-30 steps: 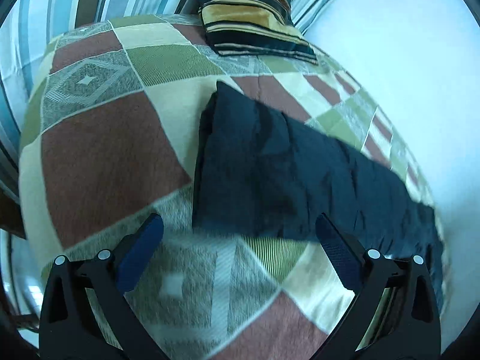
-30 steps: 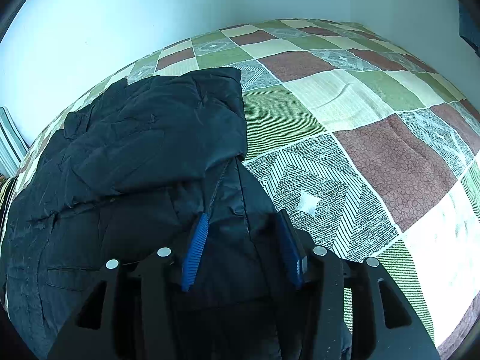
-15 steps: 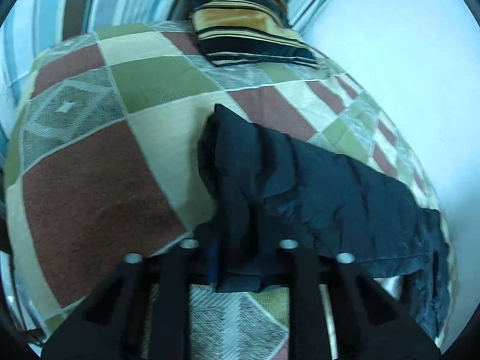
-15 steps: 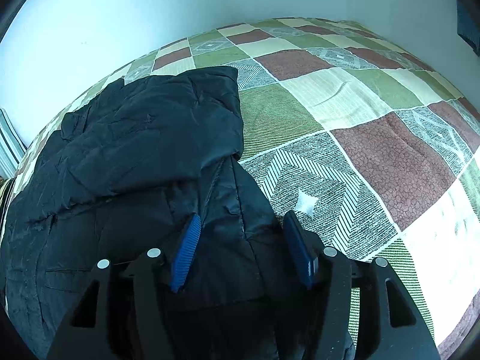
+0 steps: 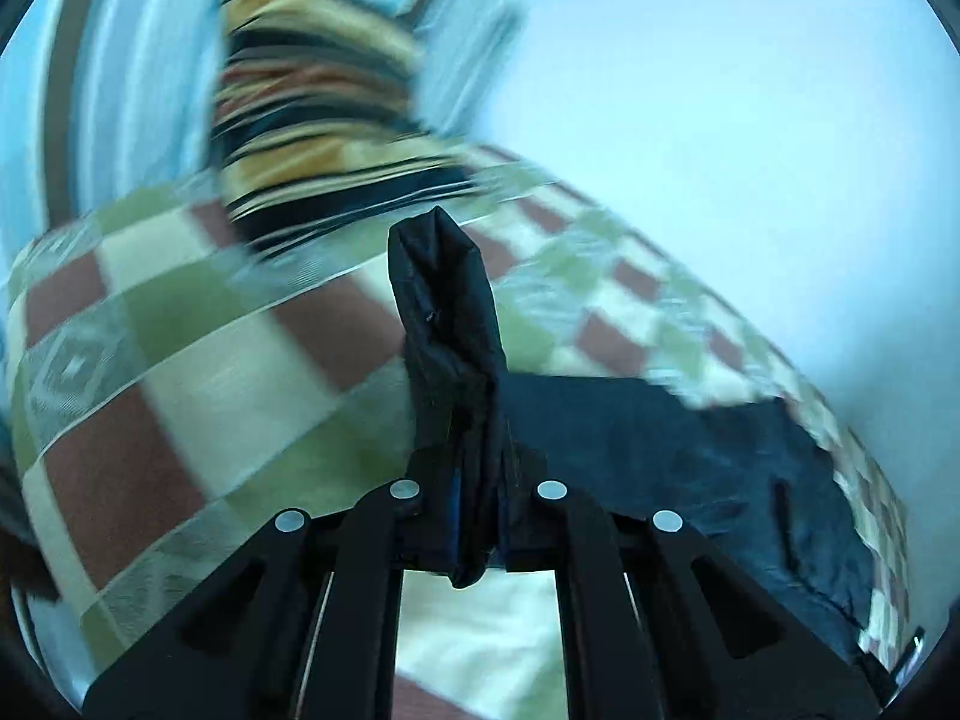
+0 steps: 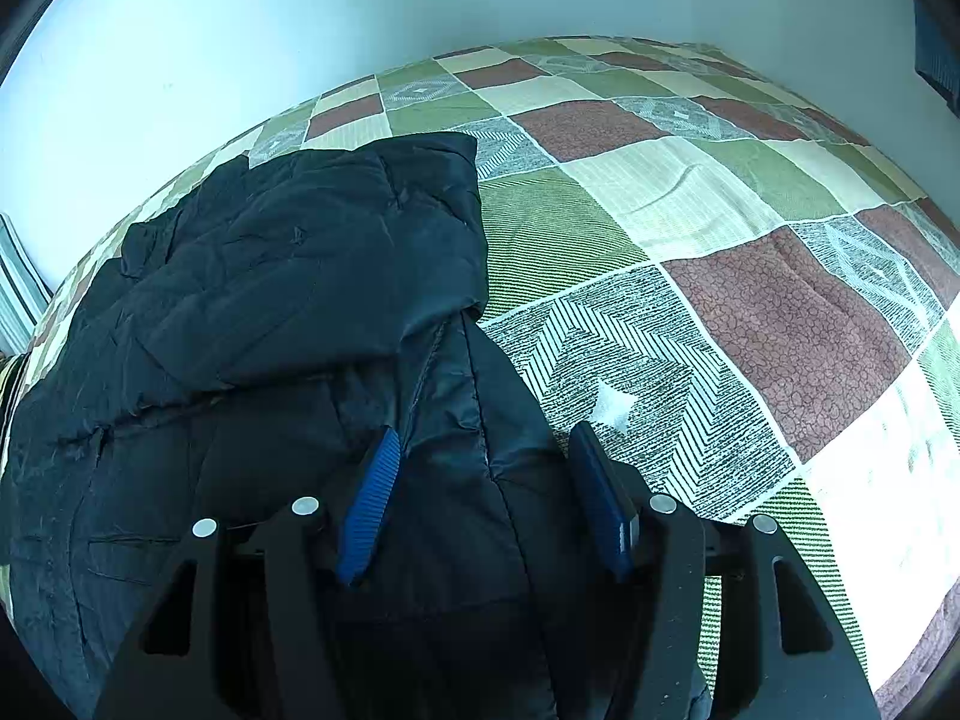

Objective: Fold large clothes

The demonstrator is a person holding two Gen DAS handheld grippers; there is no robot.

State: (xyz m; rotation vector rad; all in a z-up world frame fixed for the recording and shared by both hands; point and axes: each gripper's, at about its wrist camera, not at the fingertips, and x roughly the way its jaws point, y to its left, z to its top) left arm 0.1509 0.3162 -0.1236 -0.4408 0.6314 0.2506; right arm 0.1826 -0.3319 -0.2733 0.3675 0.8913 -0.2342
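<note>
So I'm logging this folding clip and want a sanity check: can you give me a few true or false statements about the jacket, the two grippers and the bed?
1. The left gripper is shut on a bunched part of the dark jacket. True.
2. The right gripper is clamped tight on the jacket. False: its jaws are opening, with jacket fabric lying between the blue pads.
3. The jacket lies on a patchwork bedspread. True.
4. The striped pillow sits on top of the jacket. False: it lies beyond the jacket, at the head of the bed.
</note>
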